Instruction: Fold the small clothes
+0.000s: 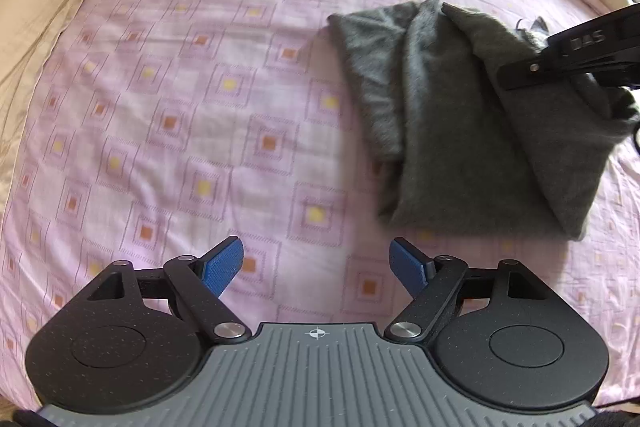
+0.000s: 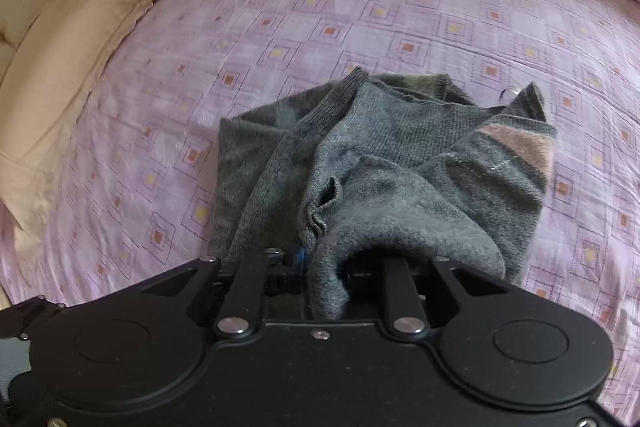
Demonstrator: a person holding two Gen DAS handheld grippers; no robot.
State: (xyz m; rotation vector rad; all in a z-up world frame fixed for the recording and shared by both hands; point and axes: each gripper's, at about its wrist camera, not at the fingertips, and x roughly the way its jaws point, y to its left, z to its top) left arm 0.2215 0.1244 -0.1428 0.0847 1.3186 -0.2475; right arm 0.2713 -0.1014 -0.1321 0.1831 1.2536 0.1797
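While the left tool [image 1: 316, 263] hung with its blue pads spread wide over bare sheet and nothing between them, the grey knitted garment [image 1: 460, 115] lay to its right on the bed [image 1: 160, 67], near but clear of that tool. The garment looked partly folded: in the left wrist view its sides were turned in toward the middle, making a rough, tapering bundle, not a tidy flat packet. Further right, the right tool [image 2: 324, 267] was clenched on a thick bunch of the same knit, cloth spilling over its fingers and hiding the pads, so one edge seemed to be in the middle of being carried across. By my judgement a fold or two was made, and a final fold, release and smoothing remained. The only readable writing was "DAS" in pale letters on the right tool's black arm at the right edge of the left wrist view; the garment showed no label.
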